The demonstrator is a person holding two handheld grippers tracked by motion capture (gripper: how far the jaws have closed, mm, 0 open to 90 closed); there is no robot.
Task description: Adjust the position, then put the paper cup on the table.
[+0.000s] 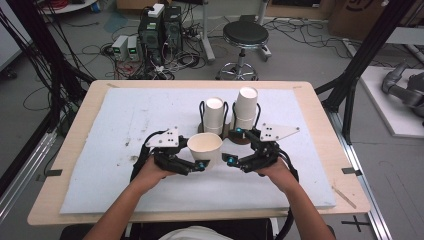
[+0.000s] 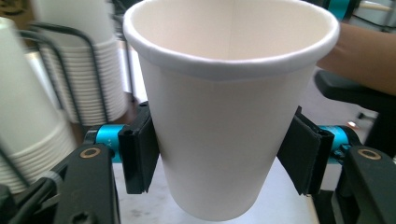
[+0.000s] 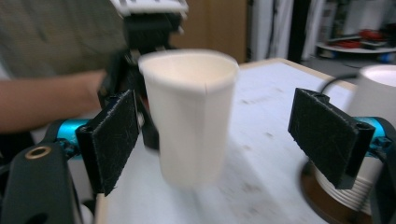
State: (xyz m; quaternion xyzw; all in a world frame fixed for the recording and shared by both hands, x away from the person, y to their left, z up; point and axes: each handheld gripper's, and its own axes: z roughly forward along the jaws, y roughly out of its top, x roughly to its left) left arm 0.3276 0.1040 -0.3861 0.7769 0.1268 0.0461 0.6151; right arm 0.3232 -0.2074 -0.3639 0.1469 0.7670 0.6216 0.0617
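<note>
Paper cup [image 2: 224, 121], smooth, tapered, rolled rim

I am working in a robotics lab, not a home or a shop. Beyond my wooden surface [image 1: 320, 150] the grey floor is strewn with loose black cables [image 1: 90, 50]. Two desktop computer towers [image 1: 161, 30] stand on that floor with small white power boxes [image 1: 126, 47] beside them, all wired together. A round black stool [image 1: 245, 36] on a chrome base sits just past the far edge. Black metal frame struts [image 1: 370, 50] rise at both sides, and a grey robot arm [image 1: 405, 87] lies on a white platform at the right.
</note>
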